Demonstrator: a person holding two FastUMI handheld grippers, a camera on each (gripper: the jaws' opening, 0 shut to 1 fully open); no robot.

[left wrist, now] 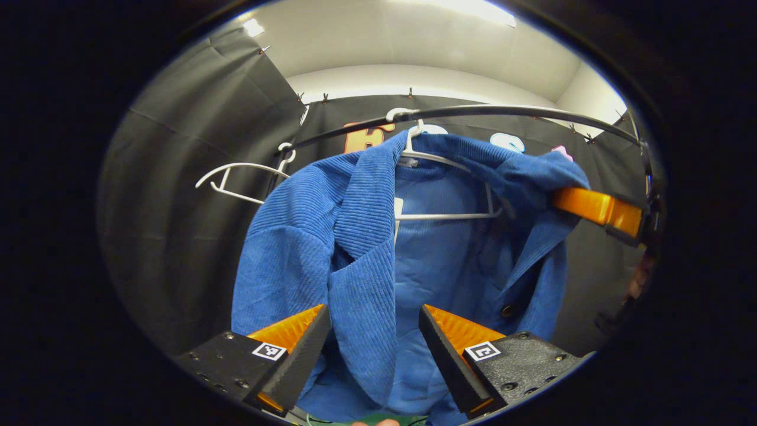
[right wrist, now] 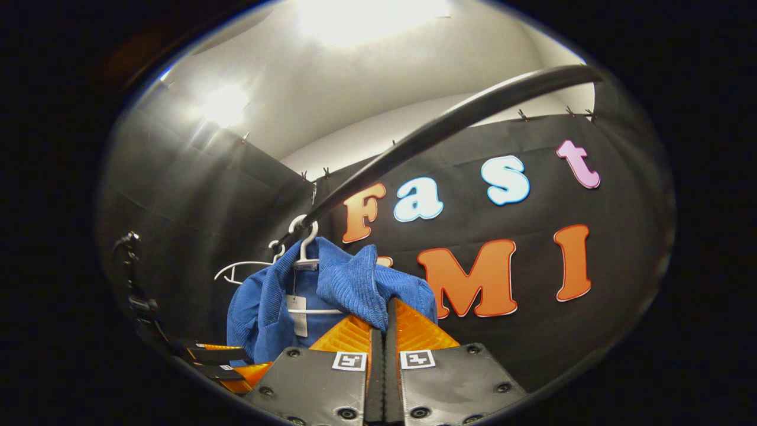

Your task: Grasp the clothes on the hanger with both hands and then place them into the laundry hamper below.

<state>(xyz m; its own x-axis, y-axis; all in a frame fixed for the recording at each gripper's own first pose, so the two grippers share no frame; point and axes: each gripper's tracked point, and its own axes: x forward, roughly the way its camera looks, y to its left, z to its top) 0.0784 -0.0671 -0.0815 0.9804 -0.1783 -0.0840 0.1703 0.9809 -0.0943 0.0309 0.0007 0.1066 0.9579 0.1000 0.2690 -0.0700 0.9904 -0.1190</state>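
Note:
A blue corduroy jacket [left wrist: 295, 236] hangs on a white hanger [left wrist: 443, 216] from a black rail [left wrist: 502, 111]. My left gripper [left wrist: 374, 310] is open low at the jacket's front, with the hanging lapel between its two fingers, neither visibly pressing on it. In the same view, my right gripper [left wrist: 594, 207] comes in from the right and pinches the jacket's far shoulder. In the right gripper view, my right gripper [right wrist: 387, 305] is shut on a fold of the jacket [right wrist: 349, 284] at that shoulder, just below the hanger hook [right wrist: 303, 234]. The left gripper [right wrist: 219, 361] shows at the lower left.
An empty white hanger [left wrist: 236, 177] hangs on the rail to the left of the jacket, also seen in the right gripper view as the empty hanger [right wrist: 242, 269]. The black cloth wall stands close behind the rail [right wrist: 449, 127]. A price tag [right wrist: 297, 316] dangles inside the jacket.

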